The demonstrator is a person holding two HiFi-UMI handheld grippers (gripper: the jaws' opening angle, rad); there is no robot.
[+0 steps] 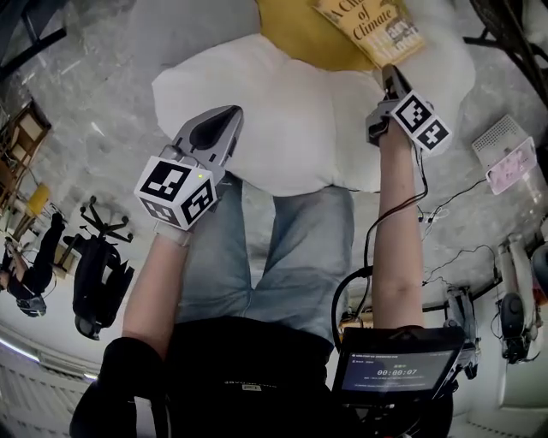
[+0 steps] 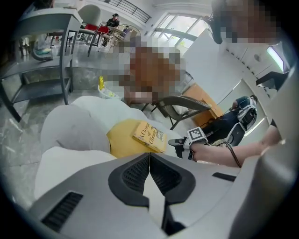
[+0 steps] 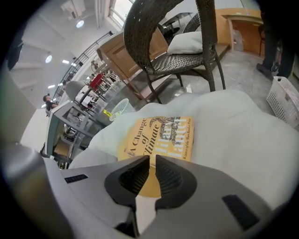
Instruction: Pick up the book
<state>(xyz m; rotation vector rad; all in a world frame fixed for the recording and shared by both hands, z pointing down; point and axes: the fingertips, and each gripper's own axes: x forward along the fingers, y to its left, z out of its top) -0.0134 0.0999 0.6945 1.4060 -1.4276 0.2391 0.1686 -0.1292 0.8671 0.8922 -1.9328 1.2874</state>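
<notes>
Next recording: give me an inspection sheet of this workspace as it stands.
Surface: white cushion with a yellow cushion.
Job's things: book lies flat on the yellow cushion, cover up, not held.
Clutter: white vented box on the floor.
Grippers: left gripper shut, empty; right gripper shut, empty, pointing at the book, contact unclear.
Cables: black cable along the right forearm.
Surroundings: wicker chair, white basket.
</notes>
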